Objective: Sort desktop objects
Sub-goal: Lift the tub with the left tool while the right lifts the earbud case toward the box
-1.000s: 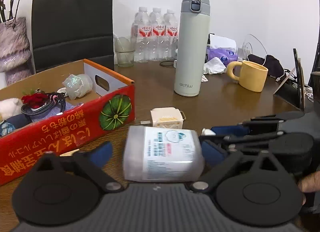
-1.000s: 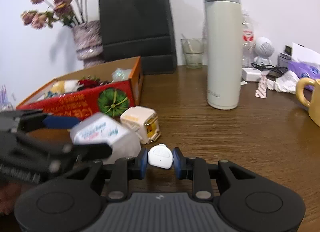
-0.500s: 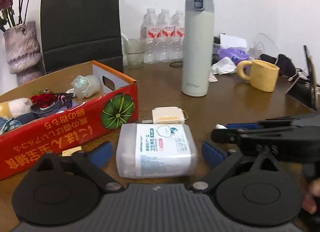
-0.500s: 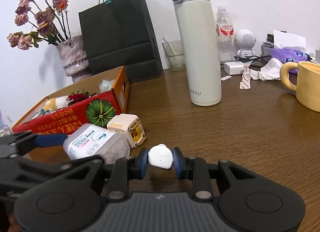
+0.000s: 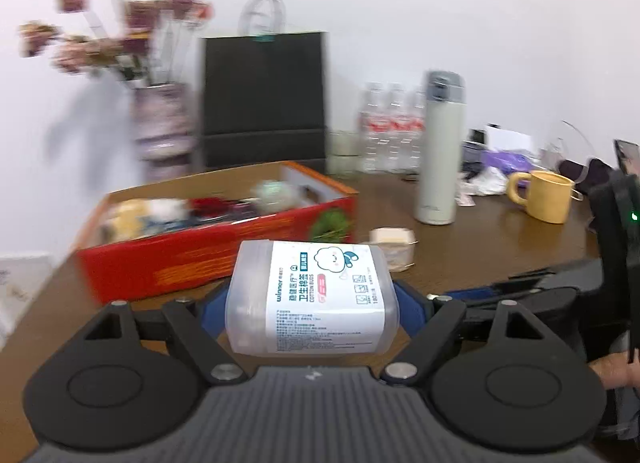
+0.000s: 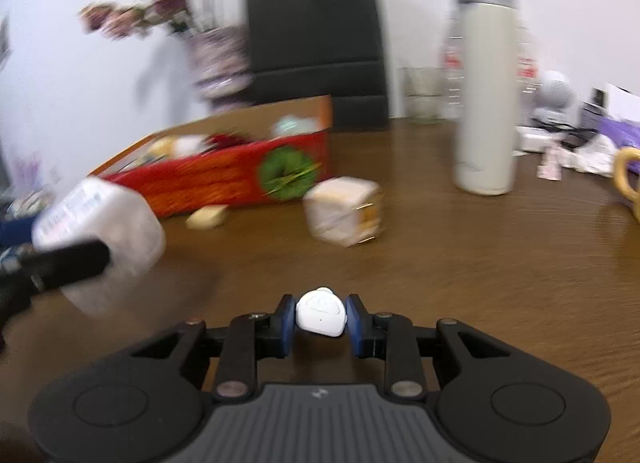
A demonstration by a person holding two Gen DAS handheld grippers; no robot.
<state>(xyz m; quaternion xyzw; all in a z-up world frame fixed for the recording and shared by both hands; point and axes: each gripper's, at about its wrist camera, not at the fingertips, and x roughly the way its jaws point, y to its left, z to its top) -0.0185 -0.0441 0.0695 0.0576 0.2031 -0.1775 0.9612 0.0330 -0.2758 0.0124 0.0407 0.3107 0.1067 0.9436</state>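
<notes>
Left wrist view: the left gripper [image 5: 312, 303] has just been narrowing and now clamps a clear cotton bud box [image 5: 312, 299] between its blue pads, lifted off the wooden table [image 5: 500, 247]. Just behind it lies the long side of the red cardboard box [image 5: 208, 251], its top open and already holding several small items too blurred to count. Between that box and the single tall flask [image 5: 438, 147] the tabletop is bare apart from one cream cube-shaped charger [image 5: 392, 243]. One yellow mug [image 5: 548, 197] stands further right, and the table's left edge falls away close beside the red box.

From the right wrist camera, the right gripper [image 6: 321, 317] is set narrow, pinching one small white rounded case [image 6: 321, 313] above clear wood. One pale eraser-like piece [image 6: 207, 217] lies against the foot of the red box. One black paper bag [image 6: 316, 39] and one vase of flowers [image 6: 218, 59] close off the back.
</notes>
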